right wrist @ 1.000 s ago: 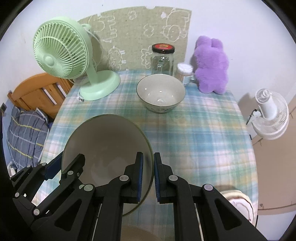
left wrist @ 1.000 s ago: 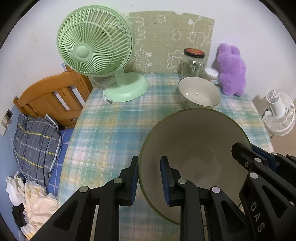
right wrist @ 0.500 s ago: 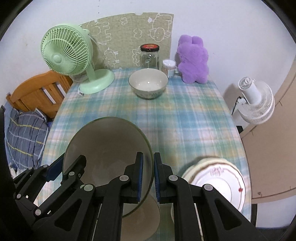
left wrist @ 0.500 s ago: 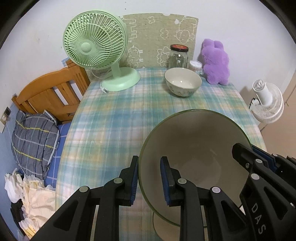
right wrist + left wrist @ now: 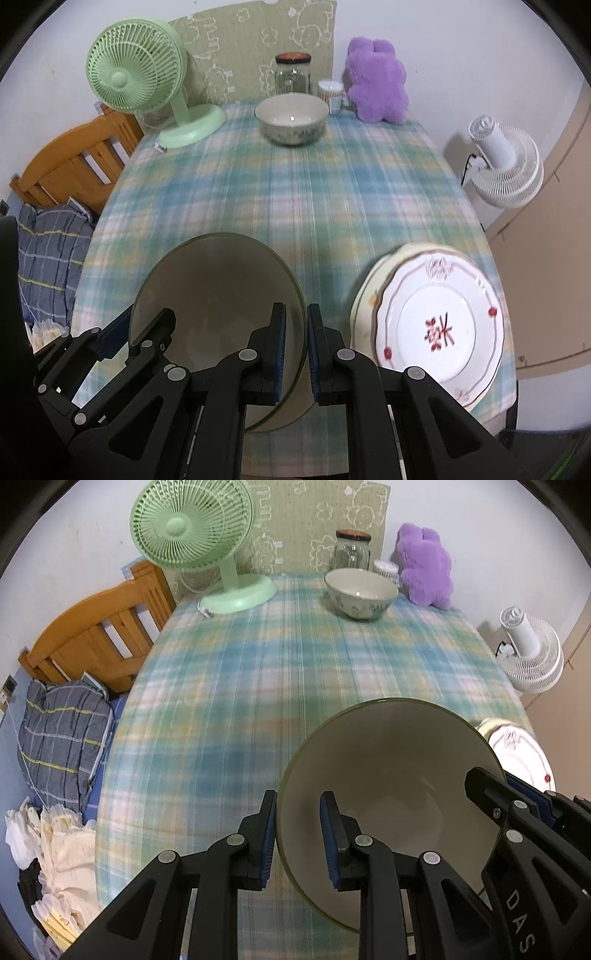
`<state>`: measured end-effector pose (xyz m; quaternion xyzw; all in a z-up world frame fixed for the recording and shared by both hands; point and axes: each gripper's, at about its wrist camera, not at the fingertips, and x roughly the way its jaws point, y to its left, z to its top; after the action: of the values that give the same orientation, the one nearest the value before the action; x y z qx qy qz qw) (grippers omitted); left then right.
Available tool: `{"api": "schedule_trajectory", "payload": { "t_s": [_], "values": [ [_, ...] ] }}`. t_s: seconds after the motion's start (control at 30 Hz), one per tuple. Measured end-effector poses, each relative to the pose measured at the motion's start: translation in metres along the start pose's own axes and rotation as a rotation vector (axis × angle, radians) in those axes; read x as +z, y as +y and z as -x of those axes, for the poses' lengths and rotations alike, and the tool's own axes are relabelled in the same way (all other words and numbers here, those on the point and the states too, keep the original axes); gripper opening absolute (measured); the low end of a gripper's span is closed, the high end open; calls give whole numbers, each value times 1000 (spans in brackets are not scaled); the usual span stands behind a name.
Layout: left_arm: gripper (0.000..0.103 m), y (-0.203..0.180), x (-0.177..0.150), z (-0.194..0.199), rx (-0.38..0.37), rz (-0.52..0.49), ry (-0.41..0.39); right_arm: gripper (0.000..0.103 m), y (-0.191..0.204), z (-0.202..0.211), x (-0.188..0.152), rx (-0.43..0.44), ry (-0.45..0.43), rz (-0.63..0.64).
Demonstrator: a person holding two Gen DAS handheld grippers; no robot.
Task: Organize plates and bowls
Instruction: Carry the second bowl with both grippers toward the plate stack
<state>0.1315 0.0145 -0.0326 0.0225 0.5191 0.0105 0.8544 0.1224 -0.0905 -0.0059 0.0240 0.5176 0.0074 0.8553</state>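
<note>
Both grippers hold one large green-rimmed bowl [image 5: 391,786] above the near part of the table. My left gripper [image 5: 298,843] is shut on its left rim. My right gripper [image 5: 295,354] is shut on its right rim; the bowl also shows in the right wrist view [image 5: 218,295]. A smaller patterned bowl [image 5: 291,117] stands at the far middle of the table, also seen in the left wrist view [image 5: 361,592]. A stack of plates [image 5: 439,328] with a white floral plate on top lies at the near right edge, partly seen in the left wrist view [image 5: 521,749].
A green fan [image 5: 147,81], a glass jar [image 5: 292,74], a small white cup [image 5: 330,90] and a purple plush toy [image 5: 376,81] stand along the table's far edge. A wooden bed frame [image 5: 96,635] is to the left. A white fan [image 5: 506,162] stands to the right.
Both grippers have pulled back toward the near edge with the large bowl. The far bowl looks smaller and the plate stack has come into view at the right.
</note>
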Motion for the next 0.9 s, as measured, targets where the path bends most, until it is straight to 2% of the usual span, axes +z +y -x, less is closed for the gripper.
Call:
{"api": "schedule_trajectory", "payload": {
  "t_s": [0.5, 0.9],
  "values": [
    [21, -8, -16, -26, -23, -33, 54, 14, -7, -26, -21, -25, 59, -49],
    [21, -15, -19, -27, -29, -52, 25, 14, -15, -37, -23, -50, 65, -58]
  ]
}}
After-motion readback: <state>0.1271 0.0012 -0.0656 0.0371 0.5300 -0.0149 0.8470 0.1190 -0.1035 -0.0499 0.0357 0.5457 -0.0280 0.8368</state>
